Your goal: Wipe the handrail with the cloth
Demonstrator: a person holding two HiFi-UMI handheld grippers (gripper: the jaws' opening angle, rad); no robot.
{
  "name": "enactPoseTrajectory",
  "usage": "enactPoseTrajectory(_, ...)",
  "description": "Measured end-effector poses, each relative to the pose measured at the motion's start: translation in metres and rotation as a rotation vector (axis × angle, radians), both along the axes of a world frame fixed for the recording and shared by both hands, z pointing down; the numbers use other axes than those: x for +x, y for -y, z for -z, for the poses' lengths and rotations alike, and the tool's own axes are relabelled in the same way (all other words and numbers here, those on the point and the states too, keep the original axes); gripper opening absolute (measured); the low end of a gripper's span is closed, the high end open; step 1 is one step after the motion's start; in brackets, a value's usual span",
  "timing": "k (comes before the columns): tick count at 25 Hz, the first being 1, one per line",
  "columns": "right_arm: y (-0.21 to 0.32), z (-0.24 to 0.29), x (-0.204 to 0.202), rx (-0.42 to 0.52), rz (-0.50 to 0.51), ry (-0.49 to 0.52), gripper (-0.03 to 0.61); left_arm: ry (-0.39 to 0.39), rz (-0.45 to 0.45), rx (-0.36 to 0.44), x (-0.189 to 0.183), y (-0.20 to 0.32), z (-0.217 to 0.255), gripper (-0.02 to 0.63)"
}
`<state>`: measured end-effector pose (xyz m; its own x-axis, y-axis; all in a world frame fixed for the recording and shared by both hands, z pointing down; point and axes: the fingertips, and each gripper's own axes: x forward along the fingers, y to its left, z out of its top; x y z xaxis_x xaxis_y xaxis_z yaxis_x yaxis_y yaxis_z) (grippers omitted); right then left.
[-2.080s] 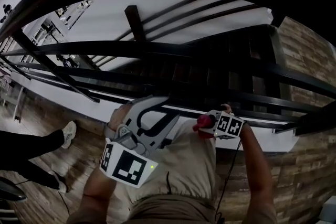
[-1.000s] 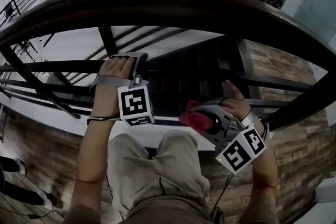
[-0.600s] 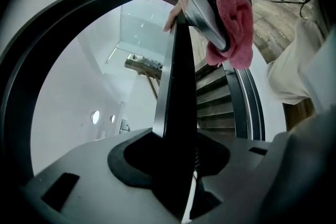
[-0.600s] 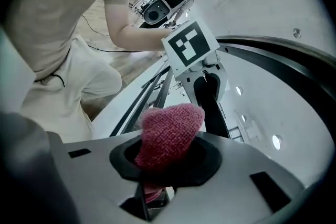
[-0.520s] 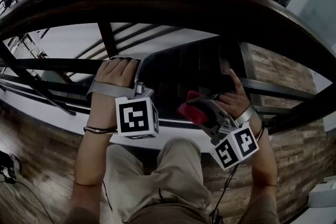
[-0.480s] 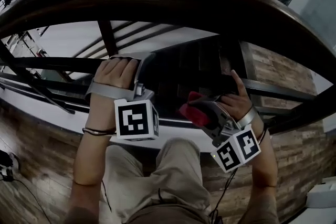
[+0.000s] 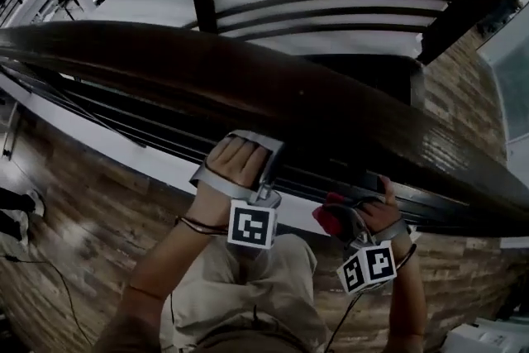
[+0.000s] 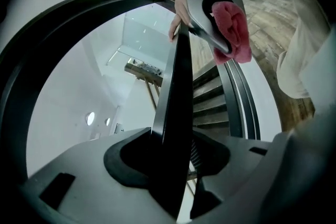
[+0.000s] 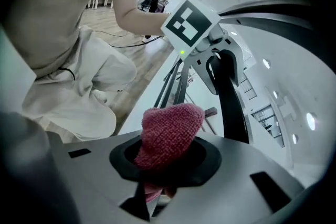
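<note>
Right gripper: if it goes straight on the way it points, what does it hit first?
Most likely the thin lower rails of the balustrade, visible just beyond the red cloth clamped in the right gripper. Depth is unclear. The handrail looks to be higher up, off that line.

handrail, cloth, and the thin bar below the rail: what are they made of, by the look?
Handrail: likely dark-stained wood with a semi-gloss finish; faint grain streaks and a soft sheen show. Cloth: pink-red terry or microfibre, with a nubby looped surface. Bar: probably black painted metal; it is thin and flat with a smooth matte face.
</note>
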<state>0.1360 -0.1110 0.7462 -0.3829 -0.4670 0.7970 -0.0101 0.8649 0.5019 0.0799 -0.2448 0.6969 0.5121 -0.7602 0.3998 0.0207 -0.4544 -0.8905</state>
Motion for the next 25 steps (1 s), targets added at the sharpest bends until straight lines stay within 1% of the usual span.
enactPoseTrajectory(1,-0.005,0.008,-0.001,-0.041,-0.004,0.003,0.100,-0.002,-0.021,0.000,0.001,-0.003,0.001,0.189)
enactPoseTrajectory(3,-0.019,0.024,-0.009,-0.123,-0.014,0.048,0.100,-0.004,-0.052,-0.015,-0.002,-0.012,0.001,0.257)
enactPoseTrajectory(4,-0.027,0.033,-0.012,-0.159,-0.026,0.085,0.100,-0.011,-0.060,-0.033,-0.005,-0.018,0.001,0.268)
enactPoseTrajectory(6,-0.039,0.049,-0.014,-0.211,-0.076,0.163,0.100,-0.036,-0.059,-0.082,-0.010,-0.029,0.005,0.269)
enactPoseTrajectory(8,-0.045,0.064,-0.011,-0.226,-0.133,0.201,0.100,-0.095,-0.032,-0.124,-0.016,-0.038,0.020,0.268)
enactPoseTrajectory(10,-0.051,0.081,-0.009,-0.232,-0.170,0.207,0.100,-0.192,-0.014,-0.131,-0.021,-0.052,0.047,0.268)
enactPoseTrajectory(11,-0.057,0.091,-0.008,-0.243,-0.183,0.214,0.100,-0.225,-0.007,-0.142,-0.022,-0.065,0.058,0.268)
enactPoseTrajectory(12,-0.067,0.101,-0.008,-0.261,-0.196,0.229,0.100,-0.243,0.004,-0.169,-0.025,-0.082,0.066,0.267)
enactPoseTrajectory(14,-0.087,0.127,-0.011,-0.303,-0.239,0.288,0.100,-0.261,0.047,-0.272,-0.035,-0.120,0.077,0.267)
enactPoseTrajectory(16,-0.101,0.160,-0.014,-0.328,-0.320,0.364,0.100,-0.285,0.106,-0.392,-0.050,-0.158,0.095,0.267)
enactPoseTrajectory(18,-0.104,0.196,-0.016,-0.333,-0.420,0.426,0.100,-0.330,0.169,-0.499,-0.067,-0.188,0.121,0.267)
enactPoseTrajectory(20,-0.098,0.237,-0.016,-0.323,-0.506,0.465,0.100,-0.386,0.229,-0.596,-0.080,-0.206,0.157,0.267)
enactPoseTrajectory(22,-0.097,0.278,-0.016,-0.314,-0.568,0.482,0.100,-0.418,0.265,-0.668,-0.084,-0.219,0.196,0.267)
enactPoseTrajectory(23,-0.098,0.296,-0.015,-0.307,-0.589,0.483,0.100,-0.425,0.275,-0.691,-0.083,-0.225,0.215,0.267)
enactPoseTrajectory(25,-0.099,0.329,-0.010,-0.287,-0.610,0.480,0.100,-0.443,0.292,-0.712,-0.076,-0.229,0.247,0.267)
